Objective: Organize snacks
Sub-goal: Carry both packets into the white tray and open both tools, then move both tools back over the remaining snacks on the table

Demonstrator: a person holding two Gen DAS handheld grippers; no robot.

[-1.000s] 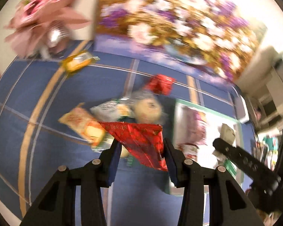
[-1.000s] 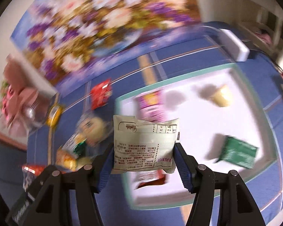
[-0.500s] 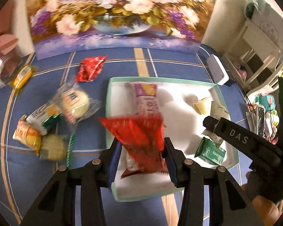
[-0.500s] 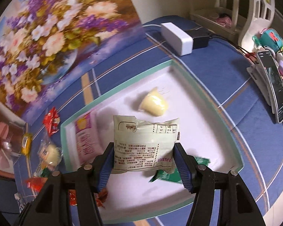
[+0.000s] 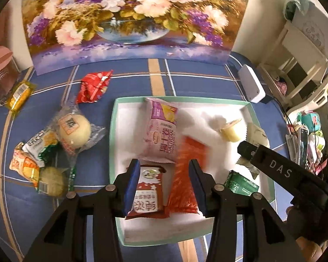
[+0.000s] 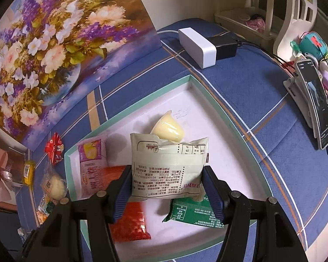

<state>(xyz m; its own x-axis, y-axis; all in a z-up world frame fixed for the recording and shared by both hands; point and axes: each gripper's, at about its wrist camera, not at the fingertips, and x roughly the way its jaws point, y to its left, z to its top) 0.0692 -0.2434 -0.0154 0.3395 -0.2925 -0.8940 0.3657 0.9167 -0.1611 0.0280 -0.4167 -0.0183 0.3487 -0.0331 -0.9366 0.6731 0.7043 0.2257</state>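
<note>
The left gripper's fingers point(image 5: 132, 185) stood apart over the tray point(image 5: 112, 144), pinching nothing. The red packet point(image 5: 185, 174) between them was blurred and seemed to be dropping onto the tray floor, so I judged this a release. The right gripper point(image 6: 167, 187) pointed down over the tray's middle. Its jaws were starting to open, though the pads touched both sides of the pale packet point(image 6: 167, 170) hanging between them, probably ready to drop.

Inside the tray lay a pink packet point(image 5: 161, 131) reading "DALIYUAN", a jelly cup point(image 5: 229, 131), a green packet point(image 5: 240, 185) and a brown packet point(image 5: 147, 192) with Chinese characters. The pale packet's back carried small print too fine to read. The right gripper's arm read "DAS". A bun point(image 5: 74, 128) and other snacks waited left of the tray.
</note>
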